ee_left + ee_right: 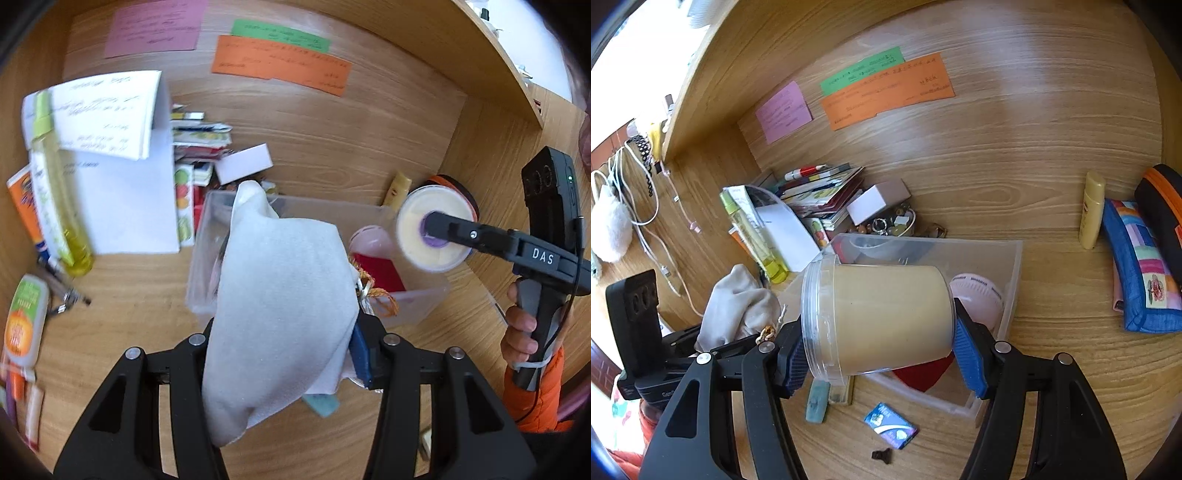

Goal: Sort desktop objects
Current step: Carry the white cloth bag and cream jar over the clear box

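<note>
Desktop objects only partly sorted, judging by the spread. Nearest, lower centre: left gripper (284, 354) pinching a white cloth pouch (280, 295); right gripper (879, 354) clamped on a cream tub (882, 317), both above the clear bin (1012, 280). Bin already holding a pink disc (979, 299); loose card (891, 425) on the worktop (1052, 369). Farther, upper left: booklets (827, 192), yellow bottle (753, 232) unsorted. Open room right of bin; back wall close.

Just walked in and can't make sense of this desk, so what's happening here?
A person is tidying a cluttered wooden desk with hand-held tongs. The left tongs grip a white cloth pouch, held above a clear plastic bin. The right tongs clamp a clear tub of cream-coloured stuff on its side, over the same bin.
</note>
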A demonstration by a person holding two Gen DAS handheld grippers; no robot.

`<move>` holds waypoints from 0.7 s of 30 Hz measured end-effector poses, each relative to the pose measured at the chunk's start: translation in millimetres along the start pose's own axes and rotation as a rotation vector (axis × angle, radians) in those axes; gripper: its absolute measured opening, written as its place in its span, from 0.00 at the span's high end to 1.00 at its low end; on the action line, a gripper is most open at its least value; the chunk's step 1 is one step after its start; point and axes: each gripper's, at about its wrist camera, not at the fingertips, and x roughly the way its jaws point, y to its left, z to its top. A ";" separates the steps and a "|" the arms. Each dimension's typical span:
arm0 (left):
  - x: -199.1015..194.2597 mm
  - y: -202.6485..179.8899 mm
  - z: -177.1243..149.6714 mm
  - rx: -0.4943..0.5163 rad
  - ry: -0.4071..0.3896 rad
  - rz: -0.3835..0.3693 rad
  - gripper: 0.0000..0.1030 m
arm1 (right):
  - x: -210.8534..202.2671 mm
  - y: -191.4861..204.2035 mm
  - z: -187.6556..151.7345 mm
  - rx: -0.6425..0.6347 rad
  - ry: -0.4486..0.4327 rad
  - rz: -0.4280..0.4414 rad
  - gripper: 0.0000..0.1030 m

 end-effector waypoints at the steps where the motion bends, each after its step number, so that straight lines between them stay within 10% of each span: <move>1: 4.6 0.3 3.3 0.002 0.002 -0.001 0.52 | 2.3 -1.6 2.3 0.003 0.002 -0.003 0.39; 21: 87.4 4.3 53.9 0.045 0.092 0.016 0.52 | 59.1 -22.2 28.7 0.034 0.065 -0.160 0.39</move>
